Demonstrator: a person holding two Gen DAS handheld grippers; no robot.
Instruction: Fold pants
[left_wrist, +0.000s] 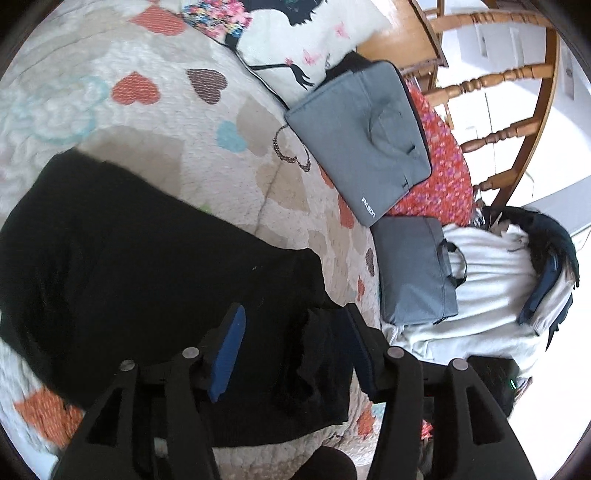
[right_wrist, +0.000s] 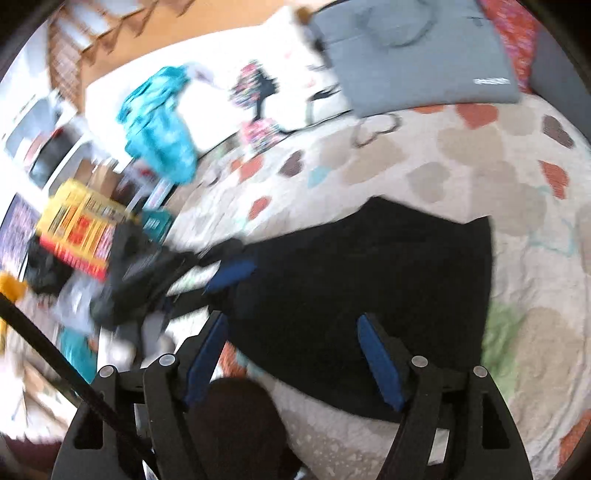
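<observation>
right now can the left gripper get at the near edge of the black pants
Probably yes: the left gripper stands open right over the black pants on the heart quilt, a fabric fold already between its pads, nothing in the way.

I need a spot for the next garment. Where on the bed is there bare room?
The heart-print quilt is bare between the black pants and the white printed pillow. The side by the two grey laptop bags and the white garment is crowded.
</observation>
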